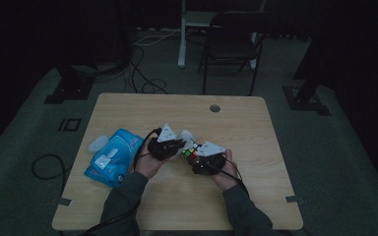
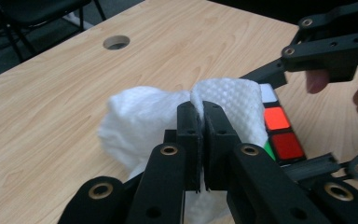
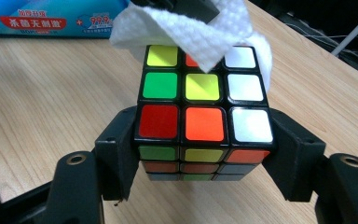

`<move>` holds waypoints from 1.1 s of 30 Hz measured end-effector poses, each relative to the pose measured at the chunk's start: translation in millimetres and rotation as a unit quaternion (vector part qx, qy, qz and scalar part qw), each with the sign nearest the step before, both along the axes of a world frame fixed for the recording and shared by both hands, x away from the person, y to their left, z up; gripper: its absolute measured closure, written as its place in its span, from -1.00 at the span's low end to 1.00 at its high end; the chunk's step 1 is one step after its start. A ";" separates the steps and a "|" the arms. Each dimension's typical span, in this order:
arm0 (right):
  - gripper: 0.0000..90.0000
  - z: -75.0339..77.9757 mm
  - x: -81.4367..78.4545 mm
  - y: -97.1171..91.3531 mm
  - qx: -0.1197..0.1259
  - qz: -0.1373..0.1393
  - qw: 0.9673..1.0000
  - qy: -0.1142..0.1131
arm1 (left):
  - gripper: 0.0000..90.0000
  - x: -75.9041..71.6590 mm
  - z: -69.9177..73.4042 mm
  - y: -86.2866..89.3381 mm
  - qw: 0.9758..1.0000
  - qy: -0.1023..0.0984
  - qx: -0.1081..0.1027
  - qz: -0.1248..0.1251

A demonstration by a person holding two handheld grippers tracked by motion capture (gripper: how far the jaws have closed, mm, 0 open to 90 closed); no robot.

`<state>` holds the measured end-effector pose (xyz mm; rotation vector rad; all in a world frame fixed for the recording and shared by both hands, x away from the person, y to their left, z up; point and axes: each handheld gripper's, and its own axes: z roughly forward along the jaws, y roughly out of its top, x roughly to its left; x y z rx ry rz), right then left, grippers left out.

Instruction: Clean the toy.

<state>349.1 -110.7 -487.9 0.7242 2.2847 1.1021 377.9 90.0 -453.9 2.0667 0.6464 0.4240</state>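
**Wiping the cube: cloth pinched in one gripper, cube clamped in the other**

The right gripper (image 3: 204, 154) is closed on the puzzle cube (image 3: 204, 105), its jaws pressing the cube's two opposite sides and holding it just above the wooden table (image 1: 128, 105), roughly at the middle of the tabletop. The left gripper (image 2: 200, 140) has its jaws pinched together on a fold of a white wipe (image 2: 144, 121), and the wipe drapes over the far edge of the cube's top face (it already covers part of the back row of stickers). A blue pack of wipes (image 1: 112, 156) lies on the table to the person's left, well clear of the work.

To do this step well, the cube should stay level and firmly clamped while the wipe is dragged across the whole top face, row by row, with light downward pressure. Too much push could twist a layer or lever the cube out of the jaws. The pinch on the wipe sits near one fold, so the loose part may bunch; short overlapping strokes would probably keep it flat against the stickers.
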 end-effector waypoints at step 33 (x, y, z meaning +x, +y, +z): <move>-0.24 0.5 2.0 -4.0 0.012 -0.003 1.000 0.008 | 0.89 -2.4 -5.5 0.3 1.000 -0.001 -0.013 0.011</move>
